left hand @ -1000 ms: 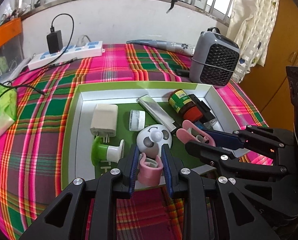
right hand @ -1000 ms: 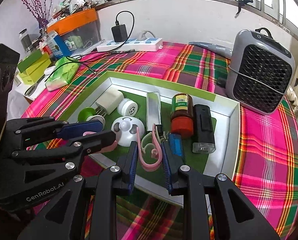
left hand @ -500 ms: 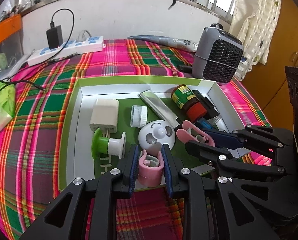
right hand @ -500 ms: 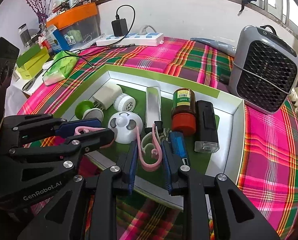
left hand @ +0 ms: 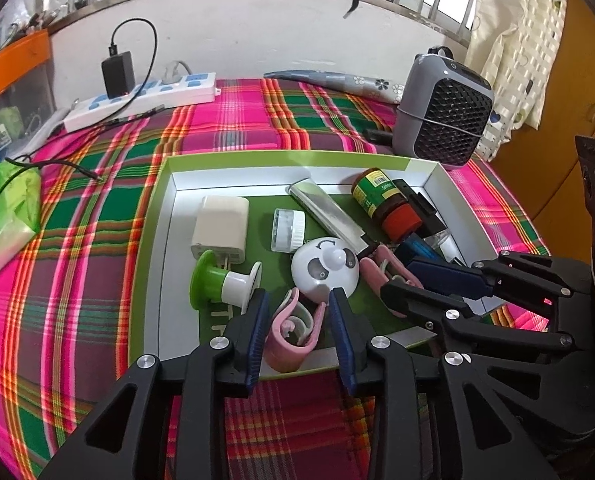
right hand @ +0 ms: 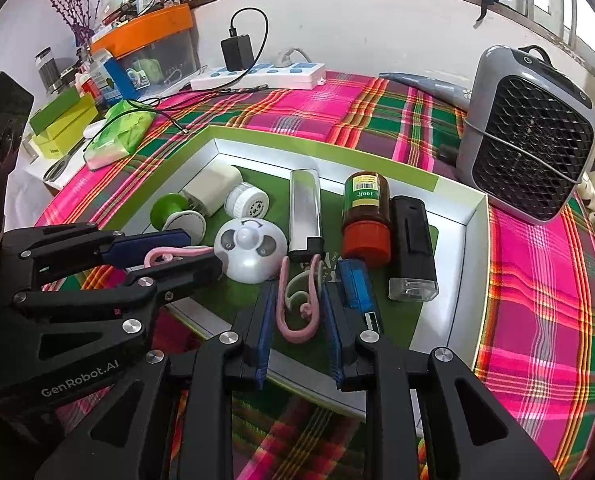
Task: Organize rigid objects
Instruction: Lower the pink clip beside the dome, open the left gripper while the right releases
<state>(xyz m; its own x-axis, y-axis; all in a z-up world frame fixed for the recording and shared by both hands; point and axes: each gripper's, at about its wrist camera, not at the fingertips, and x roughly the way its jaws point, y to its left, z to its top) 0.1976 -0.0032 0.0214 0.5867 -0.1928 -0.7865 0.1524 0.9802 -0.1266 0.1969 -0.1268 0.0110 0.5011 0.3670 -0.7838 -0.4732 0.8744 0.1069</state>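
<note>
Green-rimmed tray (left hand: pixel 153 240) across centre frame, on plaid cloth (left hand: pixel 77 240). Inside already: white charger (left hand: pixel 220 226), silver lighter (right hand: pixel 305 210), brown bottle (right hand: pixel 366 216), black case (right hand: pixel 412 248), round white gadget (left hand: pixel 324 270). Judged nearly sorted; both pink pieces low in tray, release left. Left gripper (left hand: pixel 297 322), lower centre: jaws opening, pink clip (left hand: pixel 293 332) between, pads drawing clear. Right gripper (right hand: pixel 297 314), lower centre: narrow, pinching pink hook (right hand: pixel 299 300).

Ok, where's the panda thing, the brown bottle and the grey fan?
panda thing (right hand: pixel 250 254), right wrist view, its domed top.
brown bottle (right hand: pixel 365 204), right wrist view, its brown body.
grey fan (right hand: pixel 531 144), right wrist view, its black grille.
</note>
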